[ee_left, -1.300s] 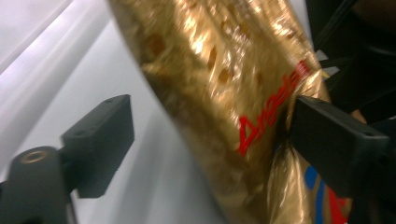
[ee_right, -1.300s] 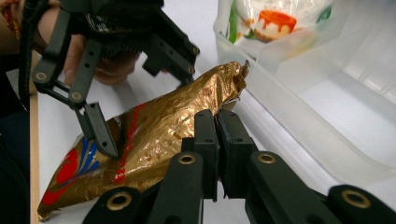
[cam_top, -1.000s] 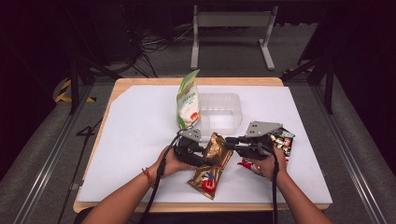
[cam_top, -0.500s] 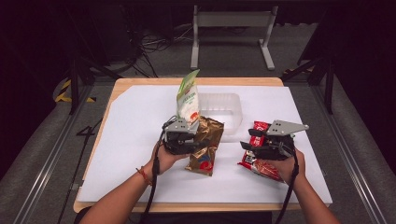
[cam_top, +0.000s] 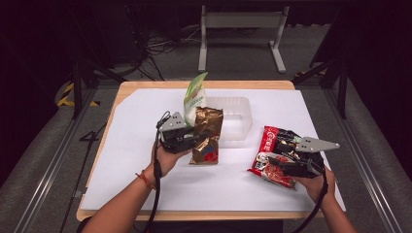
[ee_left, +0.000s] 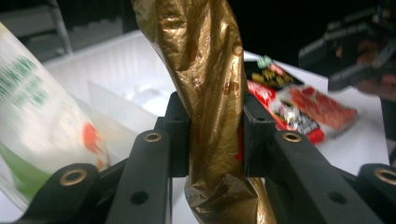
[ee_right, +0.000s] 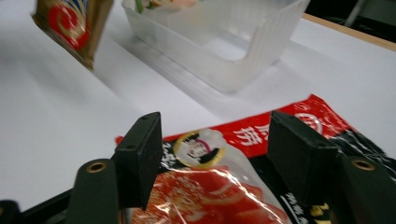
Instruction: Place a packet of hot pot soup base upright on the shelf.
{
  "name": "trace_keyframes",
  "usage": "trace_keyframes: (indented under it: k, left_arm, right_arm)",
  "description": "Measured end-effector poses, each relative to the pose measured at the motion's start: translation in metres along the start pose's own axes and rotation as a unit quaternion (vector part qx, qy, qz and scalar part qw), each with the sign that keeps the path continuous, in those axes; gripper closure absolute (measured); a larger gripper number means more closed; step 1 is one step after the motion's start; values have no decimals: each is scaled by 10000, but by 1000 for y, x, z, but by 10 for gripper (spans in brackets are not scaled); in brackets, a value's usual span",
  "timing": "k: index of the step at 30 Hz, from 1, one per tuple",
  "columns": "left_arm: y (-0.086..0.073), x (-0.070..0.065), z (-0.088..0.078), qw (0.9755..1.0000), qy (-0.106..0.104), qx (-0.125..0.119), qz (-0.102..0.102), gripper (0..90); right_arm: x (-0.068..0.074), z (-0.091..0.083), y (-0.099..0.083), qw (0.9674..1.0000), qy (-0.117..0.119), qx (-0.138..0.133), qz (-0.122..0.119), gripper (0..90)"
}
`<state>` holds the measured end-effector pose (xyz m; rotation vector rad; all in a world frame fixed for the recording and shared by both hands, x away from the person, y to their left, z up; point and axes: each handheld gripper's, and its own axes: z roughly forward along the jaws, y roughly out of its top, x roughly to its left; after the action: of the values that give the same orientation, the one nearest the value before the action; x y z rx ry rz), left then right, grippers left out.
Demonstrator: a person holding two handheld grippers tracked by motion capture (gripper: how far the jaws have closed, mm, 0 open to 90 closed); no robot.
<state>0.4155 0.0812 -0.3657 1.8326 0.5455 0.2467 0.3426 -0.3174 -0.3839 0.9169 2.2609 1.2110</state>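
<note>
While I watch from the high view, the left gripper (cam_top: 201, 137) is clamped on the gold snack bag (cam_top: 207, 136), and it holds the bag lifted off the white sheet (cam_top: 131, 165) that covers the table (cam_top: 145, 85). From the left gripper view I see its two black pads (ee_left: 180, 135) pressing the crumpled gold foil from both sides; these jaws have just been closing a little more on the bag. The bag hangs nearly upright, just in front of the clear plastic tub (cam_top: 233, 119) that stands near the far edge of the table, about in the middle. A green and white pouch (cam_top: 194, 96) leans up at the left end of this tub, very close to the gold bag; I cannot tell if they touch.

My right gripper (cam_top: 279, 162) is near the right front part of the table, over the red noodle packet (cam_top: 272, 155). In the right gripper view its jaws stand apart and the packet (ee_right: 224, 186) lies flat on the sheet between and below them, but the pads (ee_right: 140, 154) do not press on it, so this gripper is released. These jaws have just been opening, with the packet under the gap.

The two grippers are well apart, and the red packet lies to the right of the tub, nearer to the front edge
</note>
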Motion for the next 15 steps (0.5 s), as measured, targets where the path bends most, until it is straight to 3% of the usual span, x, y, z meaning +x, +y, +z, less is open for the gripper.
trace_keyframes:
  k: [1,2,3,7,15]
  left_arm:
    - [4,0,0,9999,87,-41,34,701]
    - [8,0,0,9999,112,-96,59,701]
    - [15,1,-1,9996,152,-240,41,701]
    - [26,5,1,9988,299,-384,30,701]
    - [48,14,23,9963,740,-436,-74,702]
  right_arm:
    - [-1,0,-1,10000,-39,5,-6,350]
    - [-5,-1,-5,9998,-25,-70,173,327]
    - [-6,-1,-6,9998,-34,-64,193,321]
    - [-8,-2,-10,9996,-50,-82,267,310]
    - [-3,-3,-15,9999,-35,13,148,306]
